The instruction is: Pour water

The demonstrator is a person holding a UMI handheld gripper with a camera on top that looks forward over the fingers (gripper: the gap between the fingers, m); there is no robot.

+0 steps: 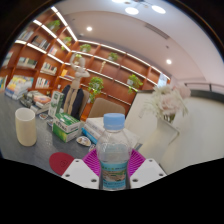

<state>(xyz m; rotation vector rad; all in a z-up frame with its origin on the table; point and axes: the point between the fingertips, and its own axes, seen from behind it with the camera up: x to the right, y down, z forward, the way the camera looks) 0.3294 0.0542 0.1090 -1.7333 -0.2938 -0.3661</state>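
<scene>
Fingers (114, 172) closed on clear water bottle (114, 152), its base hidden; white cup (25, 126) well apart.

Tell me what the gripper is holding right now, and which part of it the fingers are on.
The gripper holds a clear plastic water bottle with a blue cap, upright. Both fingers press on the sides of its lower body, well below the cap.

We see a bottle (114, 150) upright between the fingers of the tongs (113, 172). On the surface (40, 150), a cup (25, 126) stands far left, a box (67, 125) between cup and bottle; shelves (60, 60) lie behind, flowers (168, 100) right.
</scene>
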